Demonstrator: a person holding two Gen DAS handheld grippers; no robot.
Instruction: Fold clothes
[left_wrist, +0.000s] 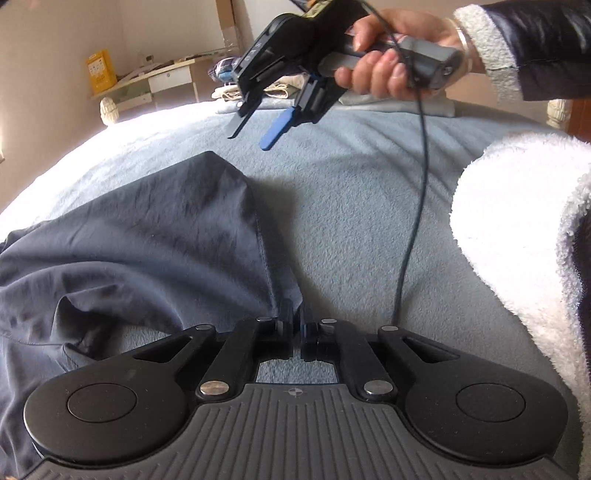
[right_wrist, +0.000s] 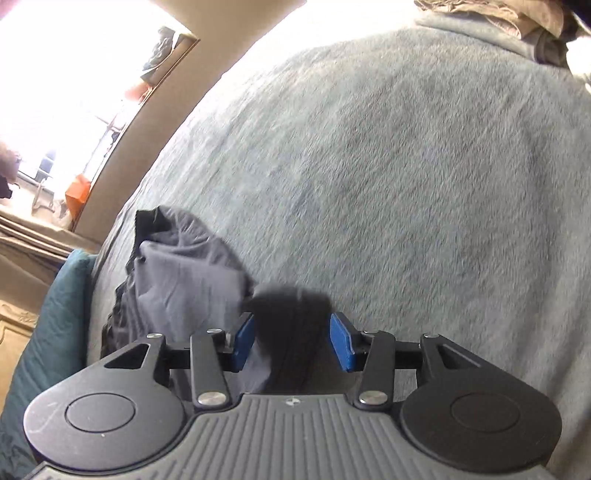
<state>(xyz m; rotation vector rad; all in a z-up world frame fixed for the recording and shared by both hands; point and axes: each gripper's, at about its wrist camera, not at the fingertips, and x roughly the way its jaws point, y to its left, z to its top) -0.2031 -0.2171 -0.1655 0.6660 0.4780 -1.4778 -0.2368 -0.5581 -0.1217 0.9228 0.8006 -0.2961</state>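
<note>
Two claws over the bed. The left claw (left_wrist: 295, 325) is clenched on an edge of the dark slate-blue thin fabric garment (left_wrist: 140, 236), which lies rumpled on the pale grey-blue fleece blanket (left_wrist: 351, 206) covering the bed. The right claw (left_wrist: 251, 129), gripped by the person's right hand (left_wrist: 384, 62), hangs in the air above the blanket, its blue-padded fingers (right_wrist: 341, 345) spread apart with nothing between them. A black cable (left_wrist: 413, 221) trails down from it.
</note>
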